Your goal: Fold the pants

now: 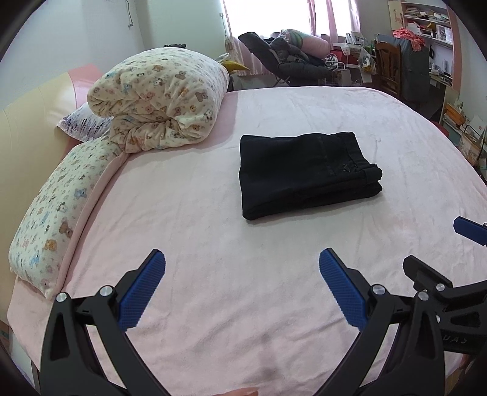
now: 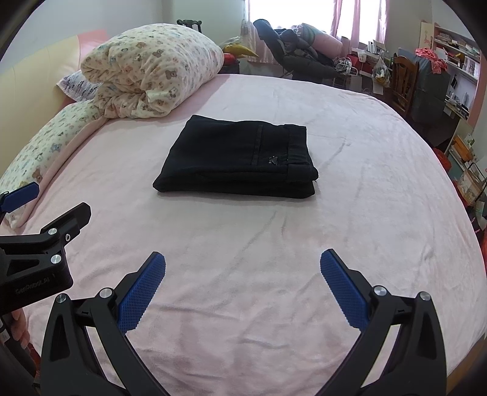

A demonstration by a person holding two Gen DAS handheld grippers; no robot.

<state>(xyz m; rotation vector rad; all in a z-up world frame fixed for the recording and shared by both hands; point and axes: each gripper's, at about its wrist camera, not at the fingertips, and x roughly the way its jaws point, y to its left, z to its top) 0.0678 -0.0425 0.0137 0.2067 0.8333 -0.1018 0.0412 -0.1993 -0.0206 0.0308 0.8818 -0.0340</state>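
Note:
Black pants [image 1: 307,173] lie folded into a compact rectangle on the pink bed sheet [image 1: 213,243]; they also show in the right wrist view [image 2: 237,158], waistband to the right. My left gripper [image 1: 242,265] is open and empty, held above the sheet short of the pants. My right gripper [image 2: 242,265] is open and empty, also short of the pants. Each gripper shows at the edge of the other's view, the right one [image 1: 438,259] and the left one [image 2: 45,210].
A rolled bear-print quilt [image 1: 161,97] and a matching pillow [image 1: 54,222] lie at the bed's left by the headboard. Beyond the far edge stand a dark recliner [image 1: 283,58], a wooden chair [image 1: 388,68] and cluttered shelves [image 1: 426,24].

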